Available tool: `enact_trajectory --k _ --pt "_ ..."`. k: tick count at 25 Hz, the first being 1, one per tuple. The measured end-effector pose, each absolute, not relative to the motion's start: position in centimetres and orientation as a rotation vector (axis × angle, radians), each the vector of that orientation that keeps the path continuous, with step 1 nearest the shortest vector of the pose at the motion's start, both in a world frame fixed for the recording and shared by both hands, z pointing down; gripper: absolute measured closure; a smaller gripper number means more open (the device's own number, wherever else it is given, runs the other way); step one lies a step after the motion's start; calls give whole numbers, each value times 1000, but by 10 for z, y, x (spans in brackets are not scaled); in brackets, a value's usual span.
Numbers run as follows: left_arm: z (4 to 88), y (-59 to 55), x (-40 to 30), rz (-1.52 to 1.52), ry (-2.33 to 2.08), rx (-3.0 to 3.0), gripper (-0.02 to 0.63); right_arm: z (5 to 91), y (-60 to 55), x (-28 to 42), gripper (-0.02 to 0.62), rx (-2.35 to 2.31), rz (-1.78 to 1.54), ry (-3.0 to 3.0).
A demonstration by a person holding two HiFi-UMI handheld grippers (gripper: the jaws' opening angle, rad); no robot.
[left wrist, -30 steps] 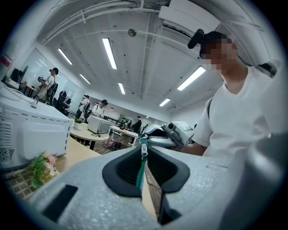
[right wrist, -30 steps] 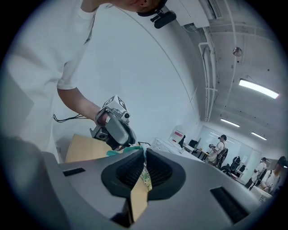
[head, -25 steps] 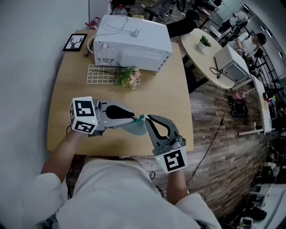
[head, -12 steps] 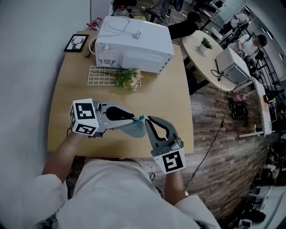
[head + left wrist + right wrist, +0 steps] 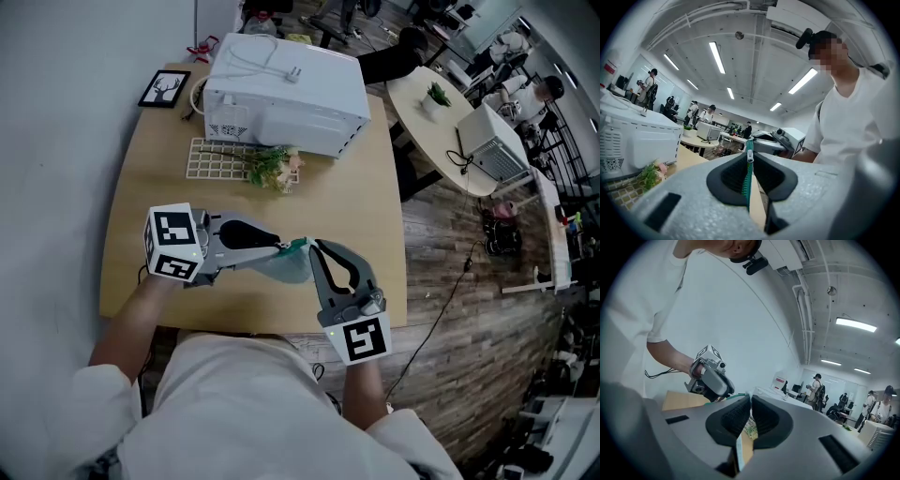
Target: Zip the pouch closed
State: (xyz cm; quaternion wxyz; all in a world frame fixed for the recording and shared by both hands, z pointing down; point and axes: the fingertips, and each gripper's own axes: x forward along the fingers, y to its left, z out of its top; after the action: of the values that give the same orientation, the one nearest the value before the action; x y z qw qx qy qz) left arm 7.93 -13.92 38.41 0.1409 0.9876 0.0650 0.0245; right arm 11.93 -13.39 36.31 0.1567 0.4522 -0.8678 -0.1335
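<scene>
A translucent pouch (image 5: pixel 281 270) with a teal zipper hangs just above the wooden table (image 5: pixel 150 187), stretched between my two grippers. My left gripper (image 5: pixel 282 247) comes in level from the left. Its jaws are shut on the teal zipper (image 5: pixel 748 180), and the silver slider (image 5: pixel 749 157) sits at the tips of the left gripper (image 5: pixel 749 151). My right gripper (image 5: pixel 312 249) reaches in from the near right. In its own view the right gripper (image 5: pixel 750 399) is shut on the pouch's thin edge (image 5: pixel 739 451). The left gripper (image 5: pixel 711 379) faces it close by.
A white microwave (image 5: pixel 281 89) stands at the back of the table, with a white grid rack (image 5: pixel 214 159) and a small flower bunch (image 5: pixel 272 167) in front of it. A framed picture (image 5: pixel 164 89) lies at the back left. The table's front edge runs just below the grippers.
</scene>
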Motion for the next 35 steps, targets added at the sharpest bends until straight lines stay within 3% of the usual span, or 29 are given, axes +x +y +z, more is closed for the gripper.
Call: enact_trajectory --k 35 --pt "388 -146 64 166 19 2891 555 354 -141 149 581 1371 -363 -2511"
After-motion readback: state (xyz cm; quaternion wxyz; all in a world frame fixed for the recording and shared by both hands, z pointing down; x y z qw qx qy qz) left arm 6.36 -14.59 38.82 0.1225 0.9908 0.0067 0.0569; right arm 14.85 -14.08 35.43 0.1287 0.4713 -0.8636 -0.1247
